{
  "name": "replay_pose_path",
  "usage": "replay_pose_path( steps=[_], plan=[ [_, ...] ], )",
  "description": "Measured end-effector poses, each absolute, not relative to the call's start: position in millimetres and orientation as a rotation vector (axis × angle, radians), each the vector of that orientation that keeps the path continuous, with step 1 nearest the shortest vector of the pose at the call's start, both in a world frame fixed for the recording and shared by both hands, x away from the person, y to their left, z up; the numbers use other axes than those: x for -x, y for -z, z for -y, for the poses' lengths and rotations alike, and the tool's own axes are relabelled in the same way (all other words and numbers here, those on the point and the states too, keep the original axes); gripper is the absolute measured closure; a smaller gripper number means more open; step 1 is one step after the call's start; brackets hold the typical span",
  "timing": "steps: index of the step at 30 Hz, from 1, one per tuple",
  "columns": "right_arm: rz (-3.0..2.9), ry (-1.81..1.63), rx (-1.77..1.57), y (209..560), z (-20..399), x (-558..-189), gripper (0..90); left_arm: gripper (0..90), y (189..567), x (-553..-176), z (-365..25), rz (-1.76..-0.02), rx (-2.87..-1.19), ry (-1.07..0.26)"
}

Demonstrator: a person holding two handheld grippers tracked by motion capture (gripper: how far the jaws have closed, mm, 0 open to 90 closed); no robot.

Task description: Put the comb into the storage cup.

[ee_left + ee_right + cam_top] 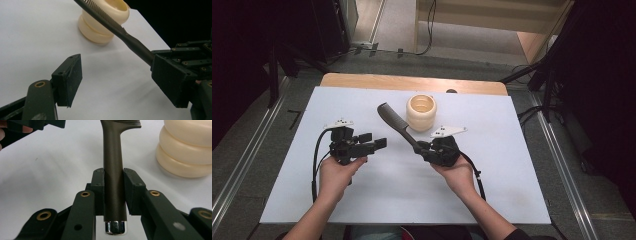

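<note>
No readable text or brand on anything.

High view: right gripper (421,147) clamped on the handle of the dark brown plastic comb (395,121), which angles up and away to the far left, clear of the white worktop (512,165). Cream ribbed plastic cup (421,112) stands just right of the comb, far of the gripper. Left gripper (381,143) is near-left, pointing right, jaws apart, nothing between them.

Left gripper view: its jaws stand wide apart, empty. Comb (117,27) crosses in front of the cup (100,27).

Right gripper view: both pads press the comb handle (113,170); chrome end cap pokes out below. Cup (186,150) at right.
</note>
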State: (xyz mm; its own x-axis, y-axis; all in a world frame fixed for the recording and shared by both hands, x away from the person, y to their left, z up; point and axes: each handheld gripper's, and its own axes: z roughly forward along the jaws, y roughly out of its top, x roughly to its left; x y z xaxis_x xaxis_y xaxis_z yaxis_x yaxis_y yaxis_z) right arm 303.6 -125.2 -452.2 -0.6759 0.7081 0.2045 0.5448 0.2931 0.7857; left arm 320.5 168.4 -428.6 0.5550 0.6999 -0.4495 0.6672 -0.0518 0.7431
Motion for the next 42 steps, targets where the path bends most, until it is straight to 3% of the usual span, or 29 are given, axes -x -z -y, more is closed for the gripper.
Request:
replay_pose_path(
  steps=[26,42],
  plan=[
    [-2.283,-1.379,-1.167,449.2,96.8,-313.2,70.2,26.6,422.1,-334.9,-148.8,-1.178,-1.692,-0.093],
    [-2.233,-1.416,-1.183,452.9,88.9,-314.7,70.2,28.4,427.2,-344.9,-134.9,-1.228,-1.645,-0.053]
  ],
)
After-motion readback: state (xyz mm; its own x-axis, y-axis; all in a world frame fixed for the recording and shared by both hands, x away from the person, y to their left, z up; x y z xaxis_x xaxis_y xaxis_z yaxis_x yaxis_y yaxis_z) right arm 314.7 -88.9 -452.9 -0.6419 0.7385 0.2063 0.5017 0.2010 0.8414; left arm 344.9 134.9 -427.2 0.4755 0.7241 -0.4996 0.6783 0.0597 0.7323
